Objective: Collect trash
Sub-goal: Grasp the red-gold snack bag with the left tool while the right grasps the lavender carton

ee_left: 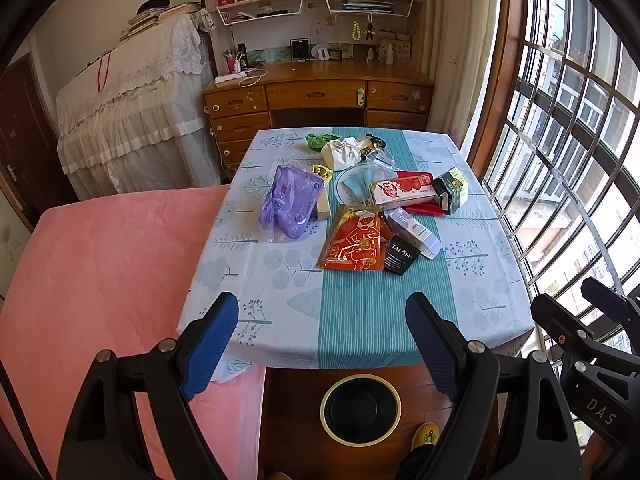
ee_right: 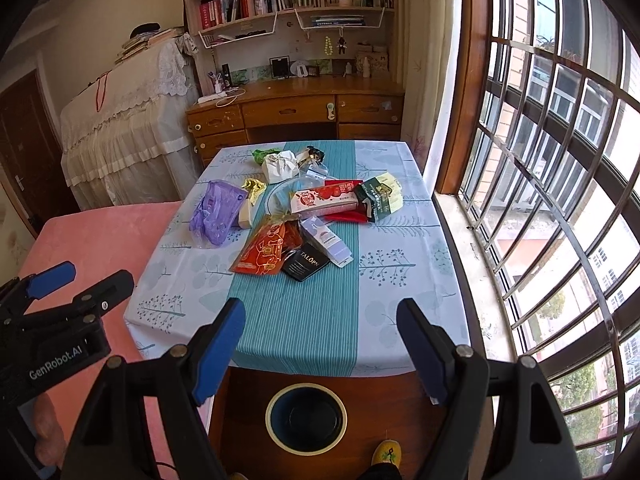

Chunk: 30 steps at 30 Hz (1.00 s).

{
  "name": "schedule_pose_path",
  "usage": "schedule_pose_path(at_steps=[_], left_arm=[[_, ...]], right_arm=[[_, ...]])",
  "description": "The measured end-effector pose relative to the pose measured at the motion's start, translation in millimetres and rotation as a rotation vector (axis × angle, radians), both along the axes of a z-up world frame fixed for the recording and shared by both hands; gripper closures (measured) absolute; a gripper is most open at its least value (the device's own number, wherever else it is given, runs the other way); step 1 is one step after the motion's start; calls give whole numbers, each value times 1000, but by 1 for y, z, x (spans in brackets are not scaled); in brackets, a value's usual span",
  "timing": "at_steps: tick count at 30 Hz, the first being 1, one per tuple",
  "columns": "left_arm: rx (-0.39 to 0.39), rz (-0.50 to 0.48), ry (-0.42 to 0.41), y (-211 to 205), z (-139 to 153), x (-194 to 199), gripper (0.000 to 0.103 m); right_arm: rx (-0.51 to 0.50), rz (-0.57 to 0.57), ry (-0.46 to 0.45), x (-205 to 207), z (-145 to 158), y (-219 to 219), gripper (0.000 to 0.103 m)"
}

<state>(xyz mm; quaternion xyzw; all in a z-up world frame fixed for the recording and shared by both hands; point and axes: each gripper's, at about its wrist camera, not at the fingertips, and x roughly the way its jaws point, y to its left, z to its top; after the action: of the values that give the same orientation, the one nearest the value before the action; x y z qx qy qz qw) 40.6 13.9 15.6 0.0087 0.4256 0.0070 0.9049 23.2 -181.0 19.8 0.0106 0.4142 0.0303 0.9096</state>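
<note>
Both the left gripper (ee_left: 322,346) and right gripper (ee_right: 320,350) hang spread and empty over the table's (ee_left: 360,320) near edge, trash pile (ee_left: 360,208) mid-table.

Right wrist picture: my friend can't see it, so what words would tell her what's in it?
A pile of trash lies on a table with a blue cloth, untouched. The open, empty right gripper hovers at the near edge, above a round bin on the floor. The left gripper shows at the left.
</note>
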Motion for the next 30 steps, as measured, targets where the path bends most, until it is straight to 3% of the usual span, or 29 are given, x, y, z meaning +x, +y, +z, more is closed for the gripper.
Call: schedule_pose_path(at_steps=[4,10,18,21,25,30], left_arm=[[-40,-30,34,0,-12,36,19],[-108,-86,141,-9,-56,99,19],[-52,-101,275,-27,-136,164,19],[-29,-91,310,-32,-160,183,19],[-53,-78,335,-36,-180,205,19],[-81,-86,357,-46,-191,222,19]], right_arm=[[-19,35,25,36,-16,-12,29],[-16,115,122,100,-63,-20,37],[-6,195,225,185,-140,-9,38],[-28,212,252,217,-165,-2,43],[-41,225,320,250,-197,0,50],[-49,264,374,267,-219,1,52]])
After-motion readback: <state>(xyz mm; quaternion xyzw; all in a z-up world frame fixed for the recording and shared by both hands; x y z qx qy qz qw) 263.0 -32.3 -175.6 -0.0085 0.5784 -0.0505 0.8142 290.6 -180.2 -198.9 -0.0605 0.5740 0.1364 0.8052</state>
